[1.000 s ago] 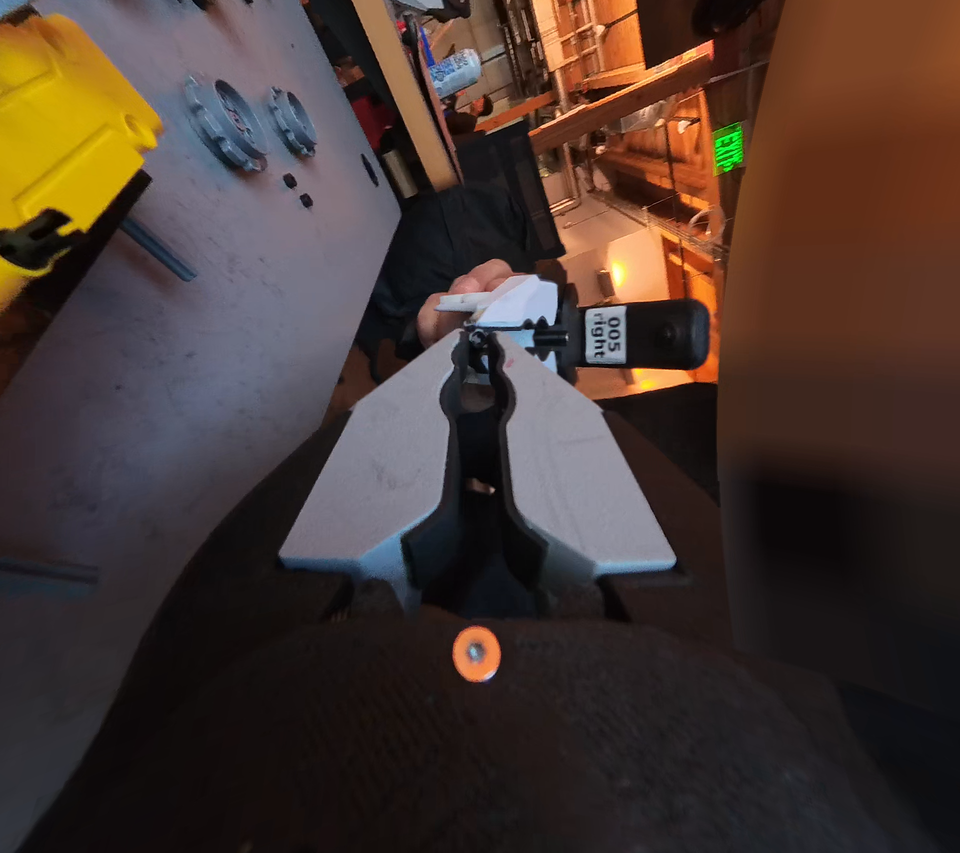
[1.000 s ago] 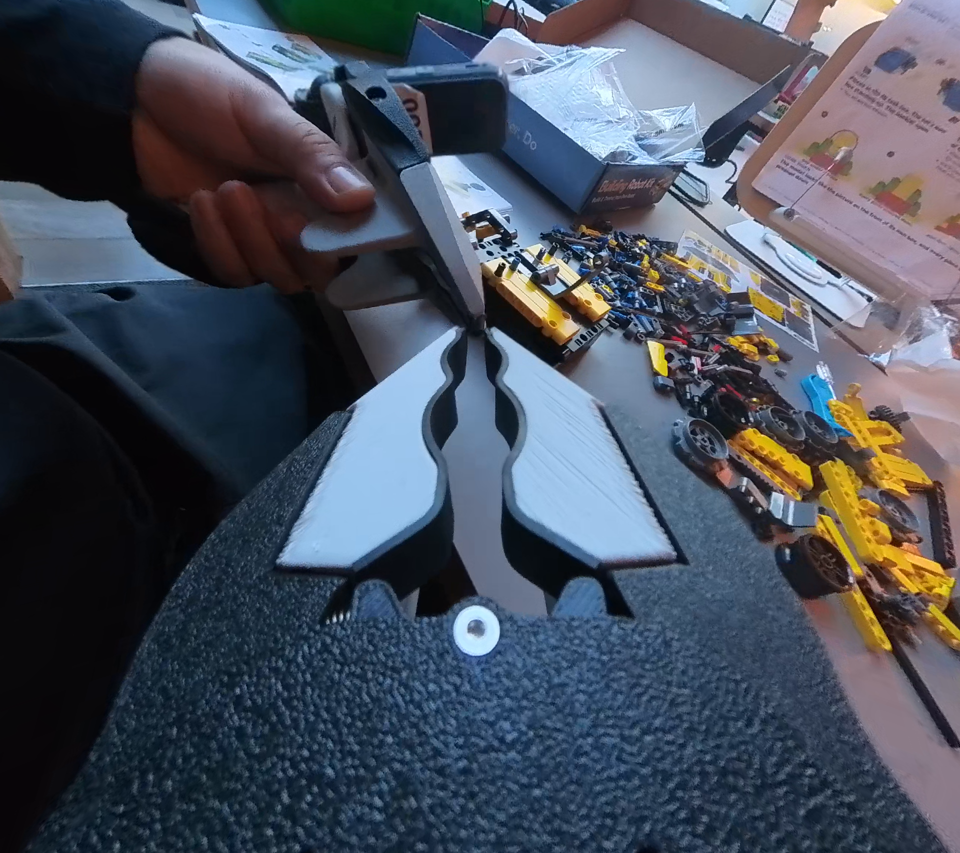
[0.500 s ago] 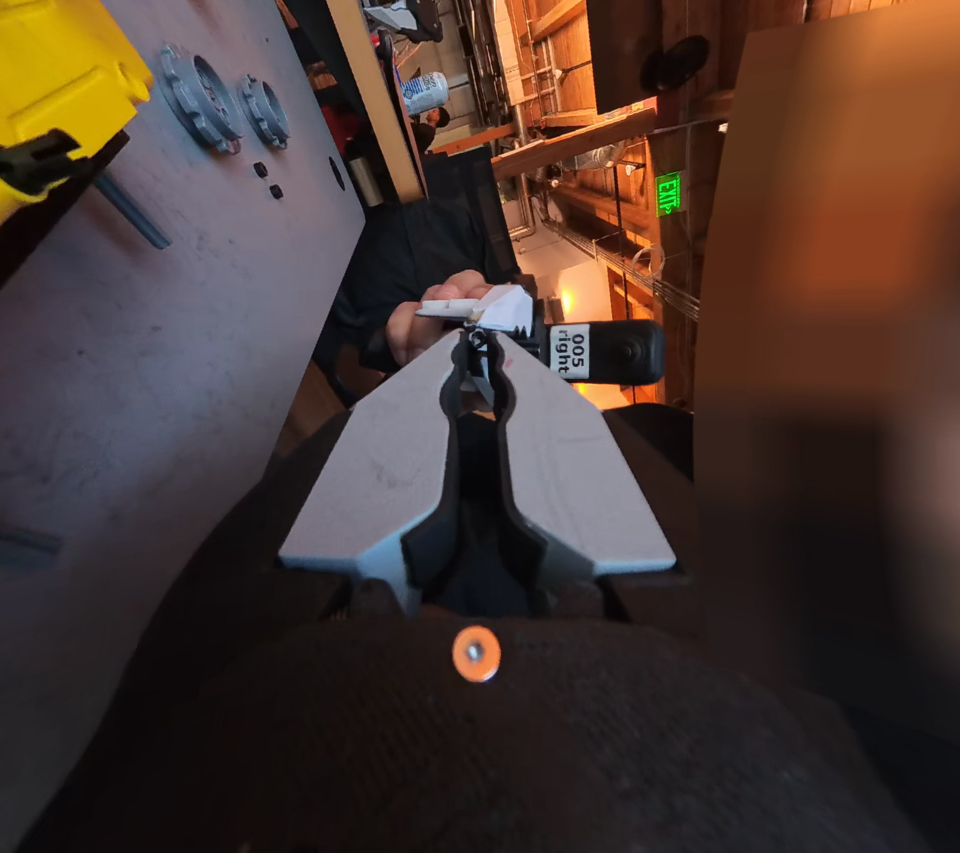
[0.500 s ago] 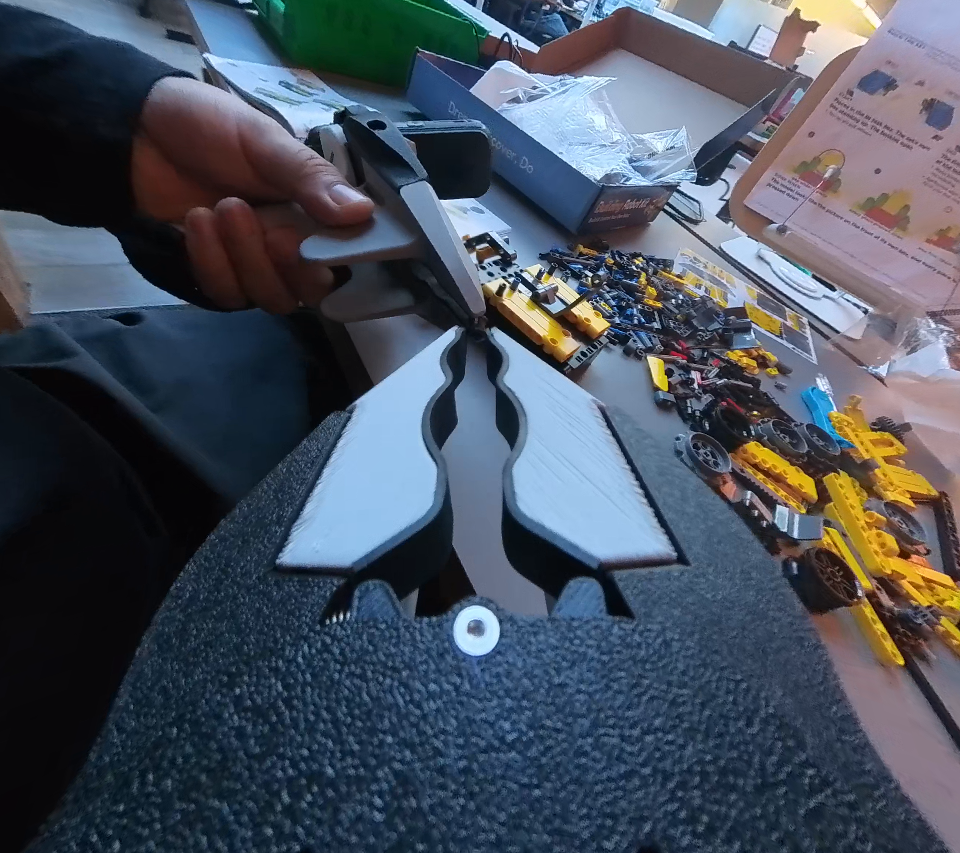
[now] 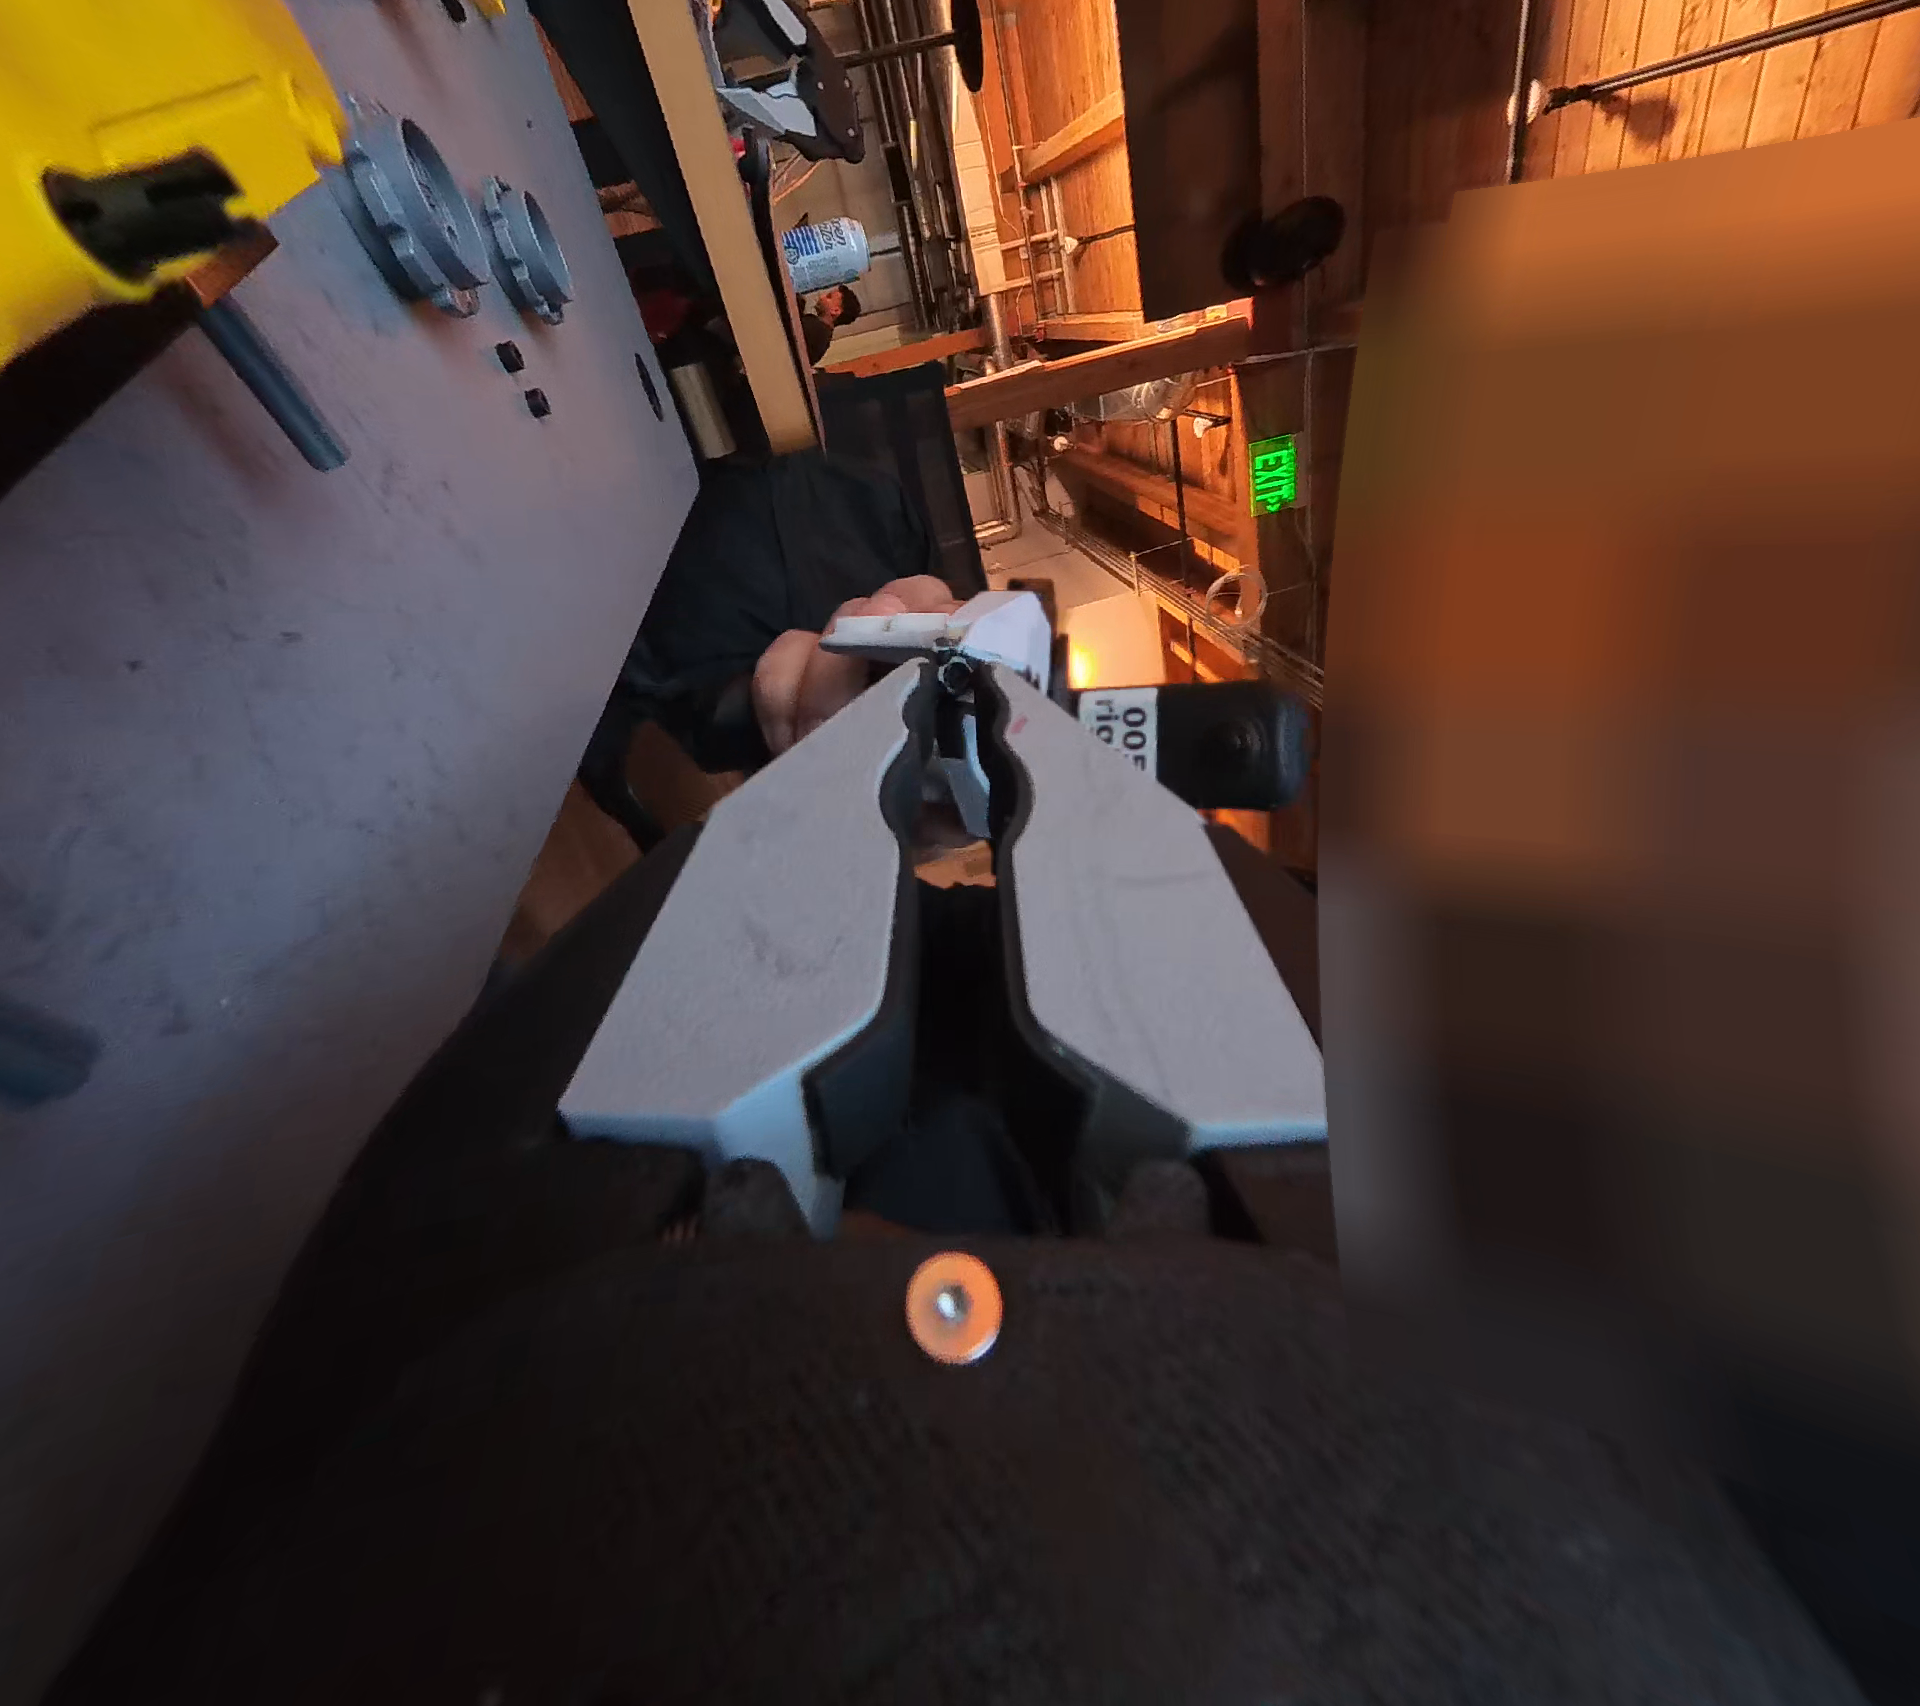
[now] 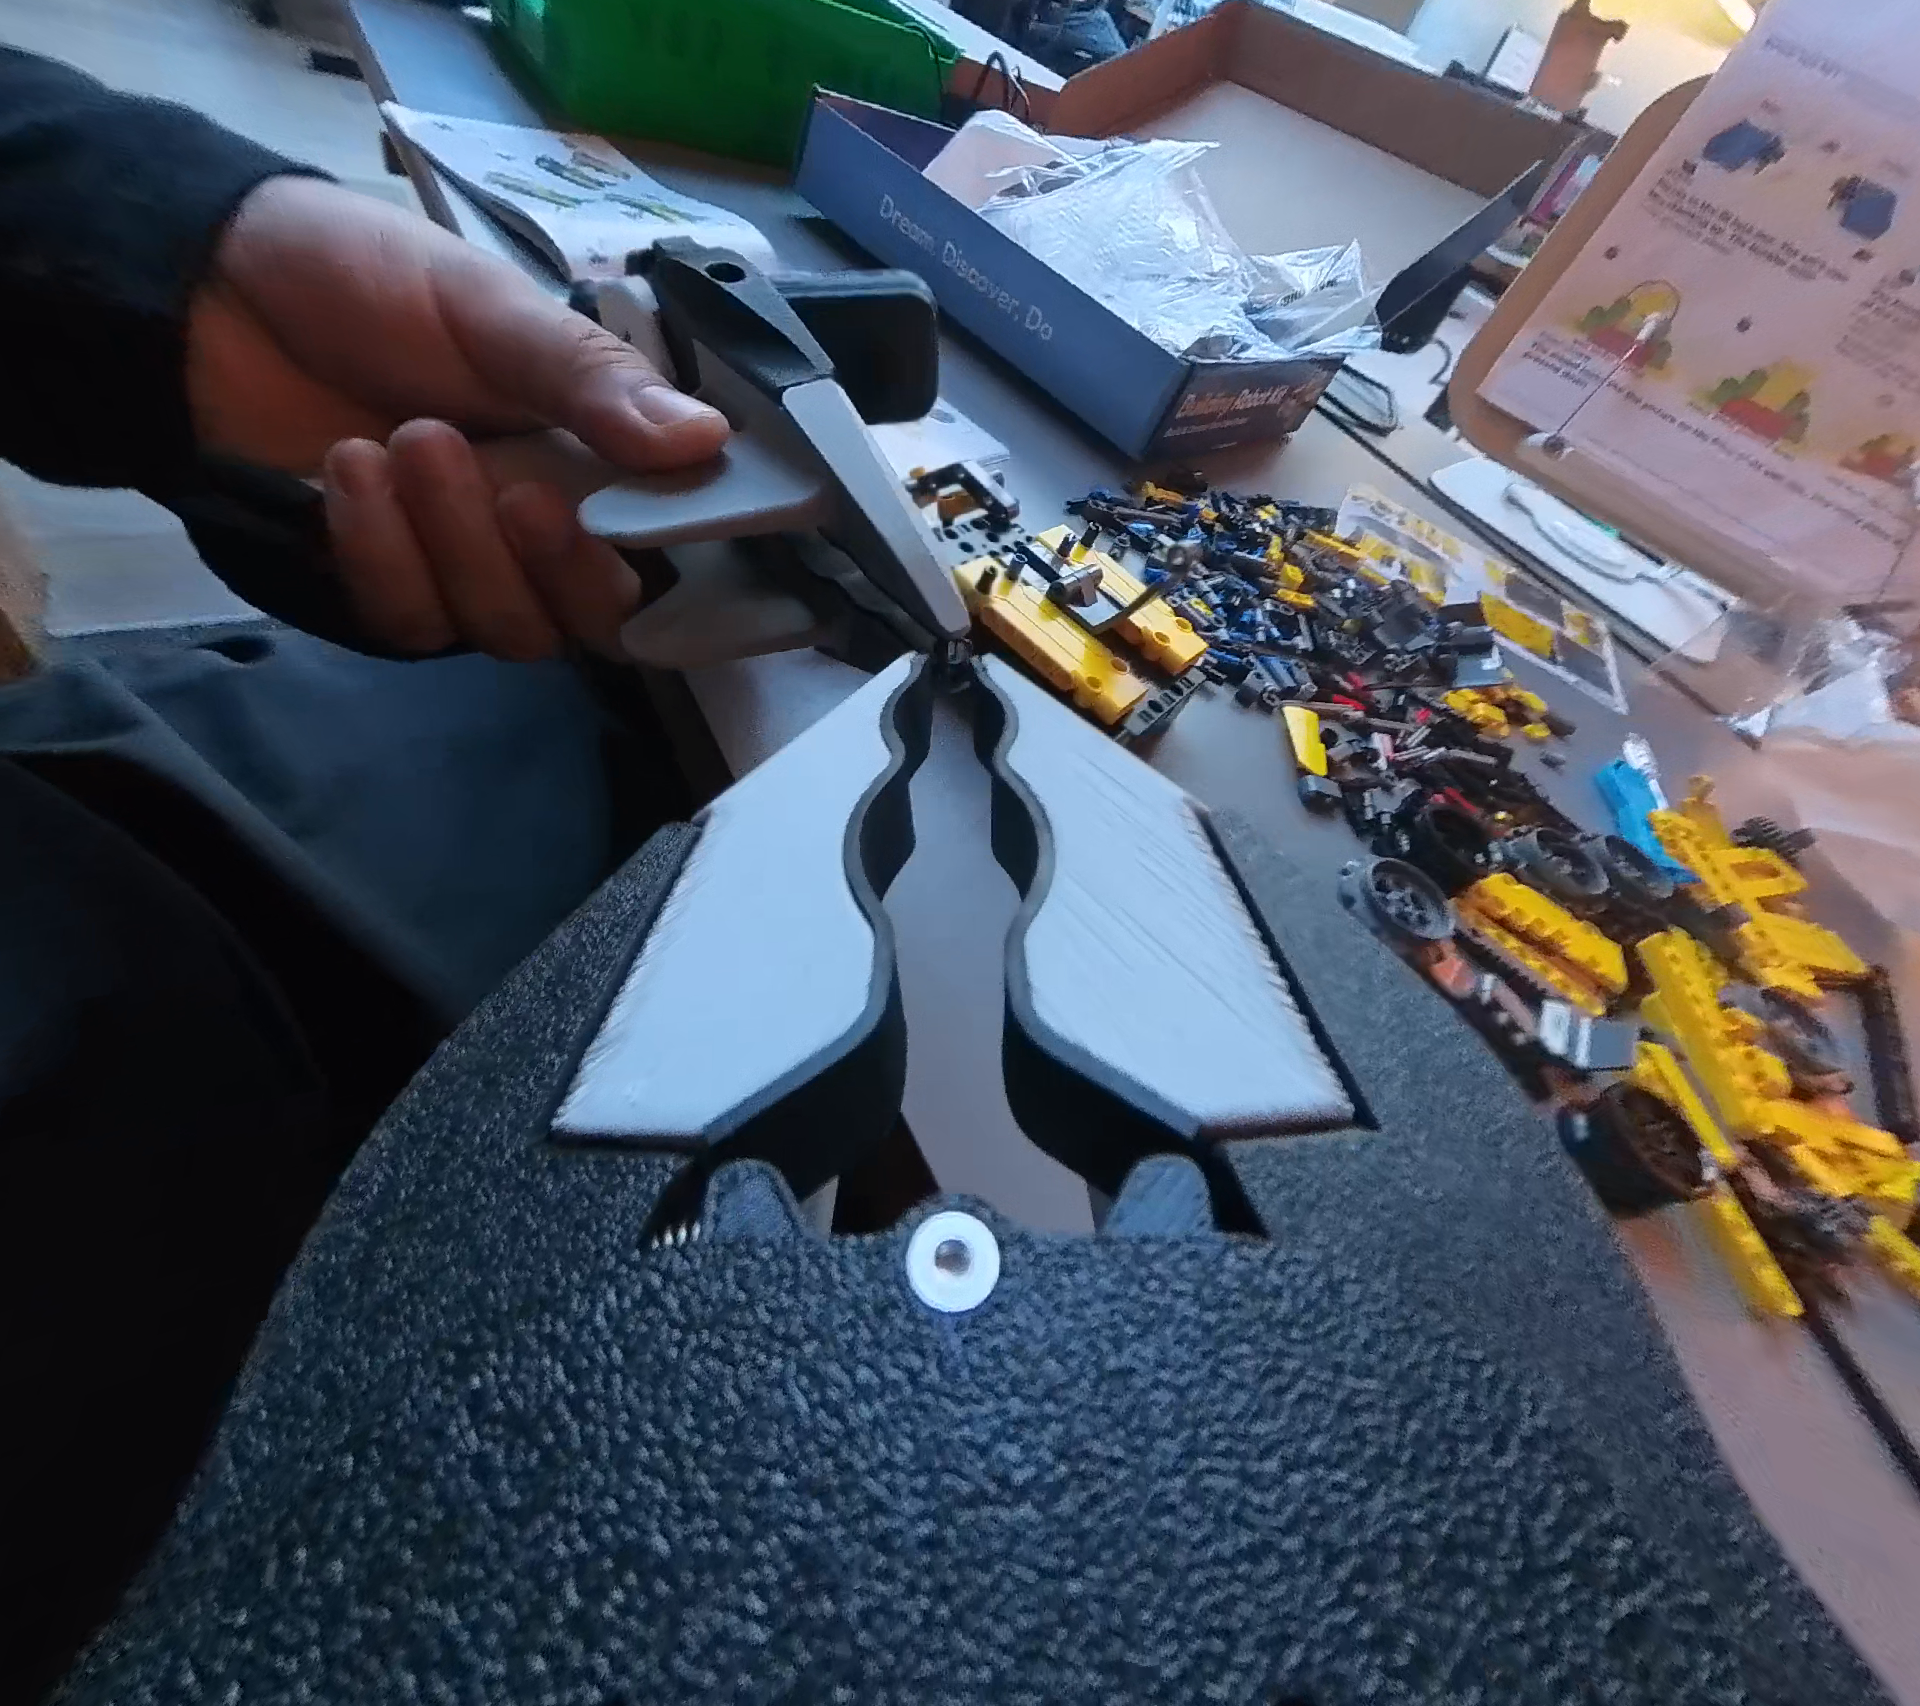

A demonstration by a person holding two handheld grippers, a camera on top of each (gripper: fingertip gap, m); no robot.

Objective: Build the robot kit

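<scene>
My left gripper [image 5: 951, 682] and right gripper [image 6: 948, 659] meet tip to tip in the air beside the grey table [image 5: 312, 721]. A small black piece [image 5: 952, 675] sits between the tips, and both pairs of fingers are closed on it; it also shows in the right wrist view [image 6: 951, 650]. In the left wrist view the right gripper [image 5: 935, 633] and the hand [image 5: 810, 680] holding it lie just beyond my tips. In the right wrist view the left gripper's finger [image 6: 862, 493] comes in from the upper left, held by a hand [image 6: 436, 368] in a dark sleeve.
A yellow and black assembly [image 6: 1081, 628] lies just past the tips, with a pile of small pieces [image 6: 1351, 617] and yellow parts with wheels [image 6: 1714, 981] to the right. A blue box [image 6: 1039, 306], green bins [image 6: 707, 46] and an instruction sheet [image 6: 1714, 254] stand behind. Grey gears [image 5: 416, 212] lie on the table. Less than 4 cm separates the two grippers' tips.
Both grippers have stayed tip to tip on the small piece. The pair has shifted slightly, so the table parts sit a little differently in both views.
</scene>
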